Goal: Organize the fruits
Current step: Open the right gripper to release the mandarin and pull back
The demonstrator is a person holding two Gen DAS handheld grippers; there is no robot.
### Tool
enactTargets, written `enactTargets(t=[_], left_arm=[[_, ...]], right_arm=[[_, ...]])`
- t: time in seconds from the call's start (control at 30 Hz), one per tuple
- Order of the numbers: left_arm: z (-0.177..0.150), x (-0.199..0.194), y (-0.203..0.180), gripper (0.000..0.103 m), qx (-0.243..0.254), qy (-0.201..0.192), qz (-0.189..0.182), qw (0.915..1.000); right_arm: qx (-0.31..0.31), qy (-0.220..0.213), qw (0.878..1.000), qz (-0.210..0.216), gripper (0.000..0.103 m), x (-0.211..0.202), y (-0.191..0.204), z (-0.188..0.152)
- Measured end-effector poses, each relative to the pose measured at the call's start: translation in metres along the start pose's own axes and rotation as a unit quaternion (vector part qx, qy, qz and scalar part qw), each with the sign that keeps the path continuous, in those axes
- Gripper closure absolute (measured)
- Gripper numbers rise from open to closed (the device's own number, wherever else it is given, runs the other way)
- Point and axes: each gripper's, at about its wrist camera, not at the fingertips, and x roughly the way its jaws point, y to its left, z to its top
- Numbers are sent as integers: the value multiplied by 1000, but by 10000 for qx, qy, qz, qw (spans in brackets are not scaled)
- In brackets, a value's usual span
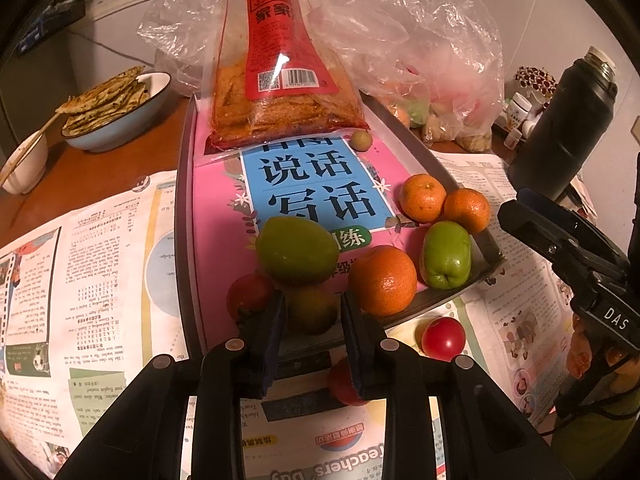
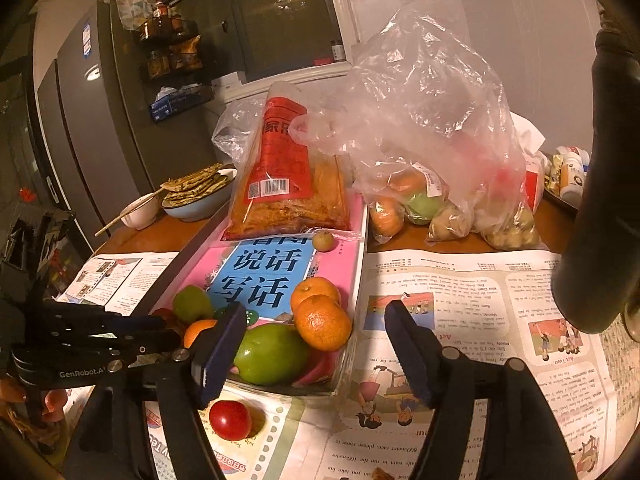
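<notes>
A brownish fruit (image 1: 311, 308) is being pinched by the left gripper (image 1: 312, 312) at the tray (image 1: 184, 184) near edge; the right gripper (image 2: 316, 344) is being held spread, empty

Three oranges (image 1: 382, 280), two green fruits (image 1: 296, 249) clustered at tray's (image 1: 460, 184) near end, red tomato (image 1: 443, 338) on newspaper just outside, small green fruit (image 1: 361, 140) far

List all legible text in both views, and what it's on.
"说话 写话": pink book in the tray
"家家": red snack bag
"DAS": right hand-held gripper
"GenRobot.AI": left hand-held gripper
"Teachers' Day", upside down: newspaper
Barcode digits, newspaper body text, jar labels: too small or blurred to read.
</notes>
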Motion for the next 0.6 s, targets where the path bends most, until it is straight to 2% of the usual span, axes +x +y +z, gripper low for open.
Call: enactTargets(t=[0.1,0.27,0.6], left_arm=[[0,-3,-1,63,13,-32,-16,10000],[-1,-11,1,61,-7,-128,-6,9999],[-1,-30,0,40,-13,-366,35,9993]], right_arm=[[-5,-5,10000,14,31,-3,1,-1],[-28,-14,10000,51,29,-8,5,-4],[-99,-133,9998,121,23,-20,12,-2]])
